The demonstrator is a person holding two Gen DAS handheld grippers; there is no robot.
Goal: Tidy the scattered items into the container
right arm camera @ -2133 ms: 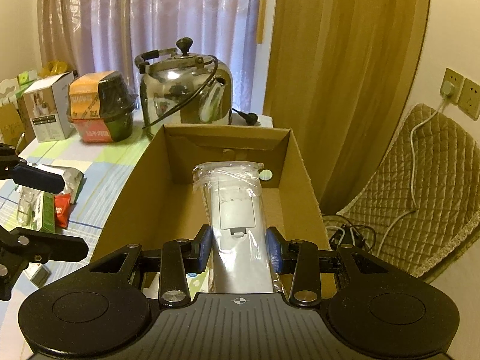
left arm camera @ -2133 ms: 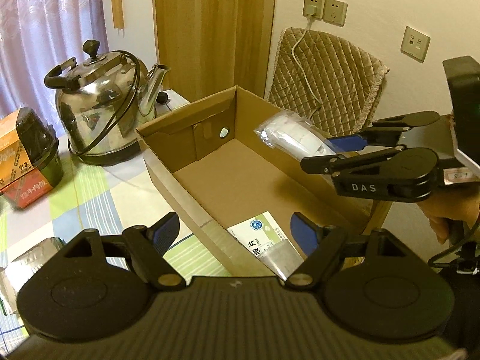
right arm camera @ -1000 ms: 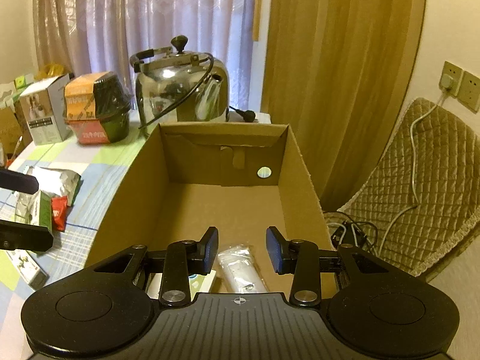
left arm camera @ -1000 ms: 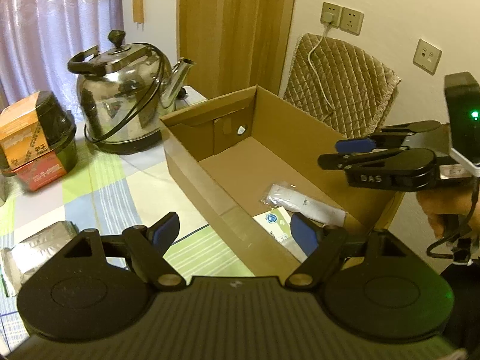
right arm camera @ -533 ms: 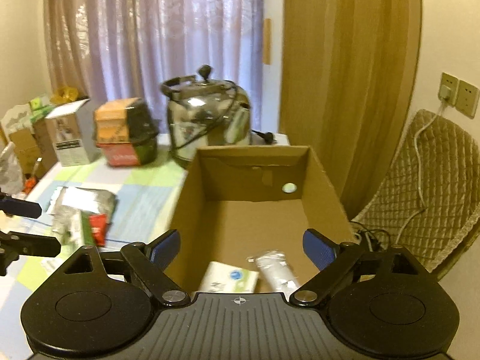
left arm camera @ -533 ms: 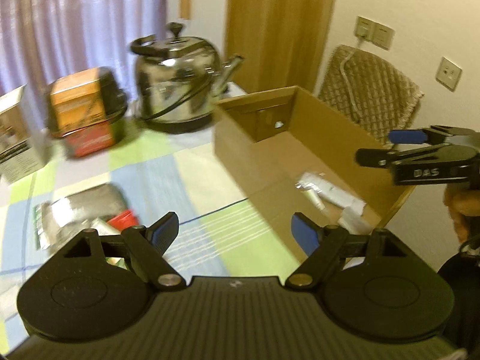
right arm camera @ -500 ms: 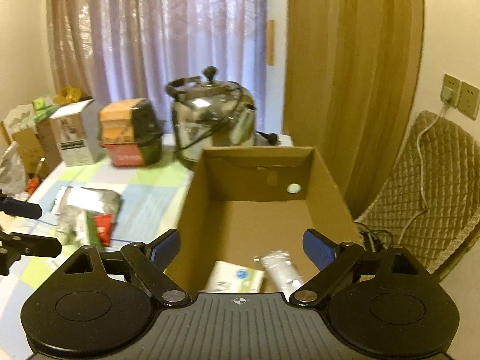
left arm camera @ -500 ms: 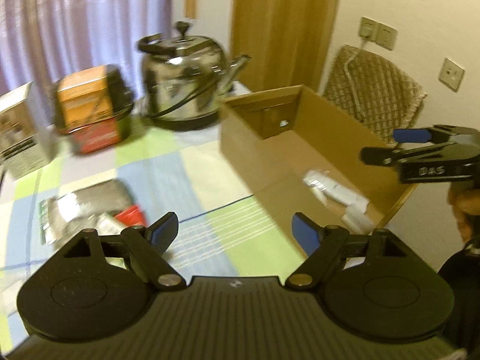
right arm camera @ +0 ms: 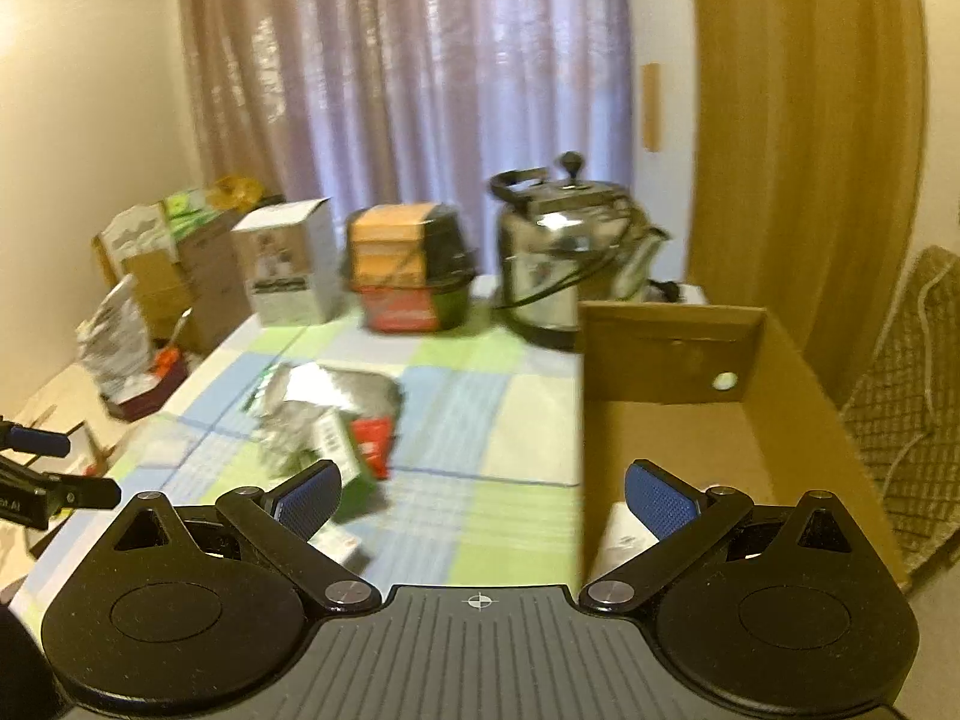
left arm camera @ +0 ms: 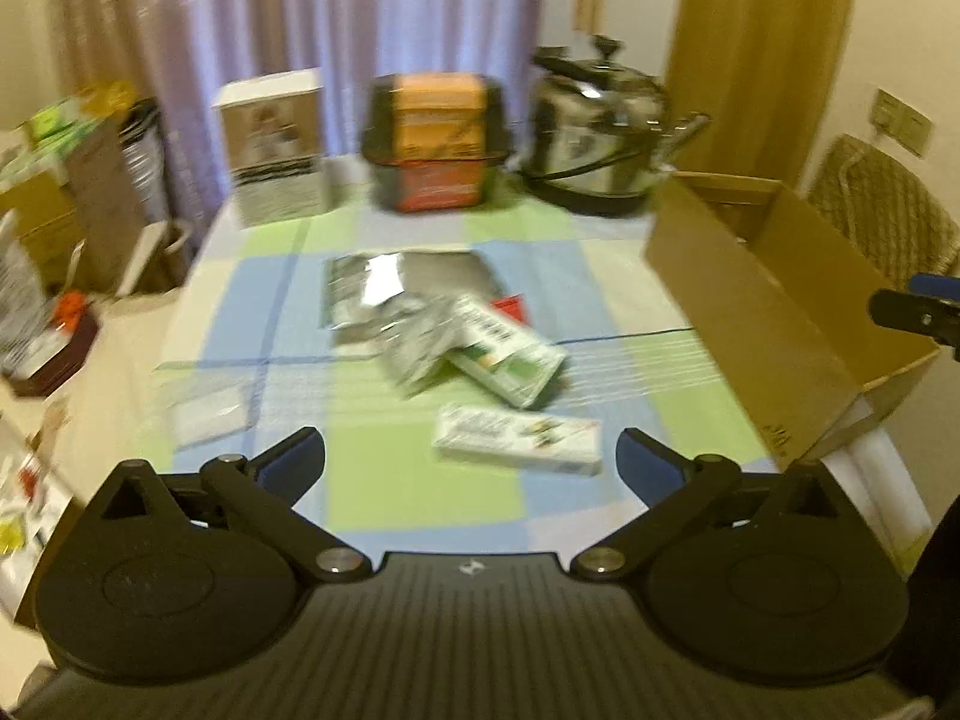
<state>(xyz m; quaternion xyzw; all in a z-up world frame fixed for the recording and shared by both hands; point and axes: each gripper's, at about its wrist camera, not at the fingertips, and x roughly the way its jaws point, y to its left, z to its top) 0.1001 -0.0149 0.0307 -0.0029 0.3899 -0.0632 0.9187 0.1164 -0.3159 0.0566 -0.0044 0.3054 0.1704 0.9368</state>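
Observation:
In the left wrist view, scattered items lie on the checked tablecloth: a silver foil pouch [left arm camera: 408,285], a red packet [left arm camera: 510,306], a green-and-white box [left arm camera: 510,357], a flat white box [left arm camera: 519,439] and a clear packet [left arm camera: 204,414]. My left gripper [left arm camera: 471,463] hovers open over the flat white box, holding nothing. The open cardboard box [left arm camera: 750,312] stands at the right, with my right gripper [left arm camera: 900,298] just past it. In the right wrist view my right gripper [right arm camera: 486,498] is open and empty beside the cardboard box [right arm camera: 666,354]; a white item [right arm camera: 624,540] lies inside.
A steel kettle [left arm camera: 600,138], an orange-and-black container [left arm camera: 438,138] and a white carton [left arm camera: 273,144] line the table's far edge. Cartons and bags [left arm camera: 54,210] crowd the left side. A quilted chair [left arm camera: 882,210] stands behind the cardboard box.
My right gripper let the bagged white item drop into the box and opened wide. Both views have swung left, from the box to the scattered items. The frames are blurred with motion.

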